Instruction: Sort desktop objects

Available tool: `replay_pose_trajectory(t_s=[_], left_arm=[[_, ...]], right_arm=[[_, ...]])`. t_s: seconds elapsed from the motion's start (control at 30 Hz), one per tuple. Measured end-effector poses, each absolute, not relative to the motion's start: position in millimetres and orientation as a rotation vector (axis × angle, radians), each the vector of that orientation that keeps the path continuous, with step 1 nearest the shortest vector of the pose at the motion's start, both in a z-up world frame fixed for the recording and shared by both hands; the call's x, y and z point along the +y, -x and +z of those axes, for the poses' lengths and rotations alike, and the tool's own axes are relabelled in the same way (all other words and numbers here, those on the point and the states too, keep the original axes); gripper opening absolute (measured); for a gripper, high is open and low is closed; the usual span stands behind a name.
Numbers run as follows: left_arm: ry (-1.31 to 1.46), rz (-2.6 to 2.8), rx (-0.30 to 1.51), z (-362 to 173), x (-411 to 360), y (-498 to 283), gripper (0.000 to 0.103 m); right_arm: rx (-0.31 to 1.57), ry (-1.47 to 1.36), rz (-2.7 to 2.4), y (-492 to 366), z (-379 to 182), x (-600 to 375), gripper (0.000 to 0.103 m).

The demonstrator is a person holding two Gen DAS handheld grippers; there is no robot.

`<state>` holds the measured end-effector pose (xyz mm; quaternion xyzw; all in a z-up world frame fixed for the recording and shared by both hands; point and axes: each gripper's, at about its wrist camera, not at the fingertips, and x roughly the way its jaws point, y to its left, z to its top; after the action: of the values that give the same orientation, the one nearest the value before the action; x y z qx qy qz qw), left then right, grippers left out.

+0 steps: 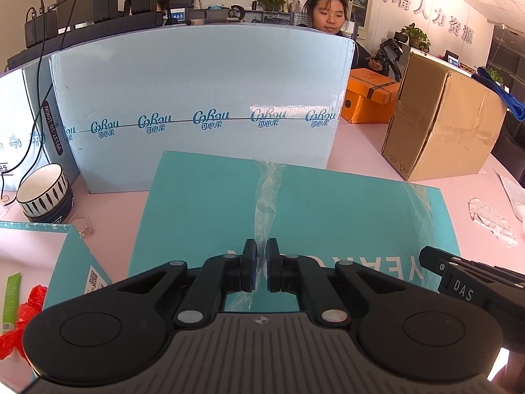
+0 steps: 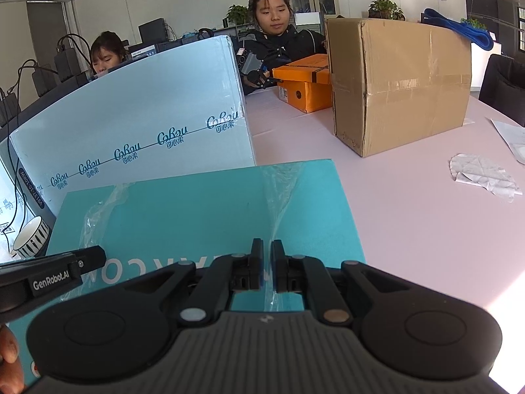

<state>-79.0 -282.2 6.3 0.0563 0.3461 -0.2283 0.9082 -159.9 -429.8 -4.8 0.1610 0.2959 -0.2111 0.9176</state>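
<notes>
A flat teal box (image 1: 203, 203) (image 2: 183, 216) wrapped in loose clear plastic film (image 1: 267, 197) (image 2: 282, 203) lies on the pink table in front of both grippers. My left gripper (image 1: 261, 246) is shut, and a raised ridge of the film is pinched between its pads. My right gripper (image 2: 266, 246) is shut on a second ridge of film further right on the same box. Each gripper shows at the edge of the other's view: the right gripper (image 1: 433, 257) and the left gripper (image 2: 95, 256).
A pale blue carton (image 1: 197, 82) stands just behind the teal box. A brown carton (image 1: 439, 115) and an orange box (image 1: 370, 95) stand at the back right. Striped bowl (image 1: 42, 190) and red plastic (image 1: 26, 308) lie at the left, crumpled paper (image 2: 482, 177) at the right. People sit behind.
</notes>
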Motion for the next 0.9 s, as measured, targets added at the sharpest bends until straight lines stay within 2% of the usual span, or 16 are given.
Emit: replay_pose_trajectory(t_s=[0.33, 0.9], left_arm=[[-0.087, -0.445, 0.676, 29, -250, 85, 0.004], [-0.017, -0.224, 0.675, 49, -112, 56, 0.005]], right_arm=[[0.584, -0.341, -0.408, 167, 11, -404, 0.009], [0.621, -0.328, -0.168, 118, 23, -297, 0.011]])
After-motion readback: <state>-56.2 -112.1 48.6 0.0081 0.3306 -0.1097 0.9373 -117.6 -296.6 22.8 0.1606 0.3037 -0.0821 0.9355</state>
